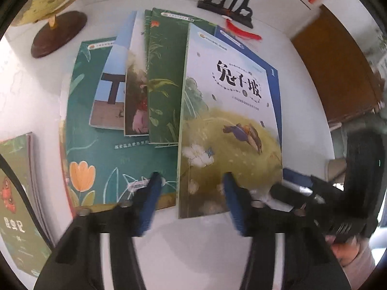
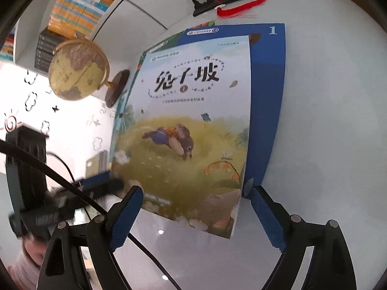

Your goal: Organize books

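Note:
A pale book with a running rabbit on its cover (image 1: 229,111) (image 2: 193,120) lies on top of a blue book marked 1 (image 1: 274,77) (image 2: 268,96). To their left, several overlapping books spread over a large green one with an orange tulip (image 1: 101,149). My left gripper (image 1: 191,178) points down at the near end of the pile. One blue pad is over the green book, the other over the rabbit cover, and the rabbit book's spine edge lies in the gap between them. My right gripper (image 2: 196,191) is open wide, straddling the rabbit book's near edge without touching it.
A globe on a dark wooden base (image 1: 58,31) (image 2: 79,70) stands at the back left. A black ornate stand (image 1: 229,2) with a red tassel (image 1: 244,32) sits behind the pile. Another green book (image 1: 17,193) lies at the left, a brown board (image 1: 333,67) at the right. Shelved books (image 2: 77,7) line the wall.

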`<action>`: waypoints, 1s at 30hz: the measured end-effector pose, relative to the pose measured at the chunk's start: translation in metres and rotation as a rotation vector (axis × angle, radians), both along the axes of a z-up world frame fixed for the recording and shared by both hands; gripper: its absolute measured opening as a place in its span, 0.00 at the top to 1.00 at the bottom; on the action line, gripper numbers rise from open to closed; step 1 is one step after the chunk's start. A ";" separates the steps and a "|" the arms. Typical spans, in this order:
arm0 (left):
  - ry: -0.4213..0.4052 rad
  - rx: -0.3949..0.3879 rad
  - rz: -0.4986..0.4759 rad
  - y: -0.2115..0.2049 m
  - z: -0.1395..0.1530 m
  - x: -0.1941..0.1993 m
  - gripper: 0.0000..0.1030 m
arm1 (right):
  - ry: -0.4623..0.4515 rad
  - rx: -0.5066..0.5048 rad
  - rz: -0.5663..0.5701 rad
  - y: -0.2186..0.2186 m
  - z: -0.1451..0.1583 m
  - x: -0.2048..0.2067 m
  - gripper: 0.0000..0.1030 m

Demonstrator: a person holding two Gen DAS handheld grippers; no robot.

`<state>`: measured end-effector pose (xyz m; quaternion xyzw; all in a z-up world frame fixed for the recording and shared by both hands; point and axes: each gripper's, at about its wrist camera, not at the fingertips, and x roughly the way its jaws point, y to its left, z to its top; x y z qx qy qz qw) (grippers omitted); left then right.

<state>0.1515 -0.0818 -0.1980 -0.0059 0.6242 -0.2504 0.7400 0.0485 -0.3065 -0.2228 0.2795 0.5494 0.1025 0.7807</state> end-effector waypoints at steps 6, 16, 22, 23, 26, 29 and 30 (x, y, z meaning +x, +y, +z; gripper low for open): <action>-0.068 0.028 -0.021 -0.007 0.006 -0.026 0.76 | 0.009 -0.099 0.086 0.018 0.001 -0.008 0.13; 0.027 0.000 0.017 0.027 -0.002 -0.056 0.75 | 0.009 0.038 0.085 -0.003 -0.001 -0.027 0.32; 0.155 -0.030 0.115 0.032 -0.025 -0.027 0.59 | 0.015 0.173 0.010 -0.021 -0.015 -0.014 0.30; 0.151 -0.039 0.121 0.029 -0.025 -0.022 0.58 | 0.017 0.206 -0.007 -0.025 -0.018 -0.010 0.29; 0.170 -0.076 0.129 0.022 -0.027 -0.014 0.40 | -0.005 0.282 -0.028 -0.034 -0.024 -0.004 0.30; 0.119 -0.109 0.130 0.016 -0.021 -0.015 0.45 | -0.011 0.321 -0.029 -0.036 -0.028 -0.004 0.39; 0.068 -0.071 0.111 0.013 -0.015 -0.019 0.51 | -0.003 0.310 -0.018 -0.035 -0.029 -0.006 0.46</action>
